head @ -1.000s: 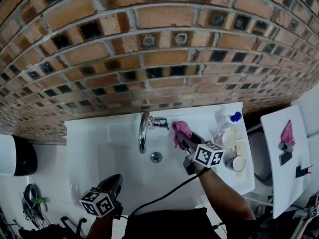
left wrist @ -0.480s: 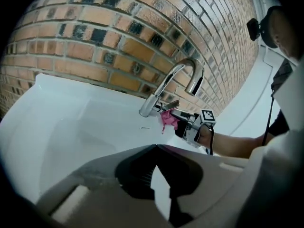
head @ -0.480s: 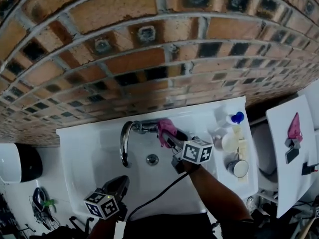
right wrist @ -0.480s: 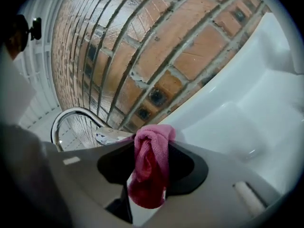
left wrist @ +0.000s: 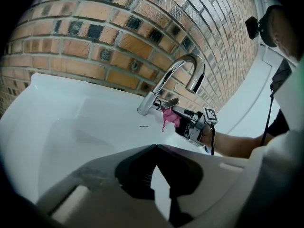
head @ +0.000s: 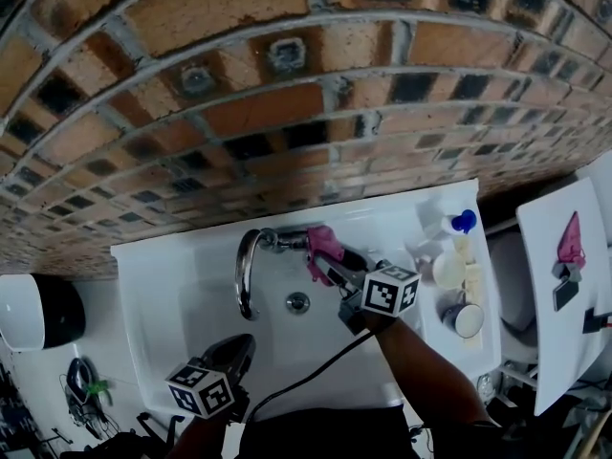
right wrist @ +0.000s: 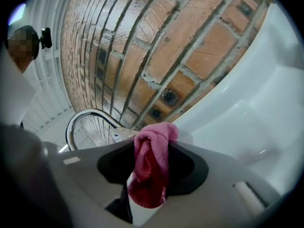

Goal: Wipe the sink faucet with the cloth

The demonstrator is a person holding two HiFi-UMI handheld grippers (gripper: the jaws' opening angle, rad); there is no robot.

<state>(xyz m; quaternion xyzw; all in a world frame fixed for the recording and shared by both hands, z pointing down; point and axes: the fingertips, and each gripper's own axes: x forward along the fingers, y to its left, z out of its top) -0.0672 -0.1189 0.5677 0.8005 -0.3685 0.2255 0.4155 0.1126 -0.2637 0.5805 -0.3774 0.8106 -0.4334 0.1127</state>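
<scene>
Cloth [right wrist: 151,167] first: it is a soft pink wad, pinched between the fingers of your right gripper [head: 331,264]. They are closed on its middle, so a fold stands above them and a darker tail hangs below. Being limp and light, it will bend away from whatever it rubs. A bite near the working fold, as you have it, should give the firmest stroke; a hold on the tail would only let it flop. It sits at the base of the faucet [left wrist: 167,79], by the short lever on the body. It seems to touch the metal there, though the head view is too small to be certain. The chrome looks smooth and is likely slick, so expect the cloth to slide rather than catch. Your left gripper [head: 237,346] hangs low over the near edge of the white sink [head: 153,285], well apart from the faucet, its fingers together with nothing between them. Behind it all stands the brick wall [head: 287,113].
</scene>
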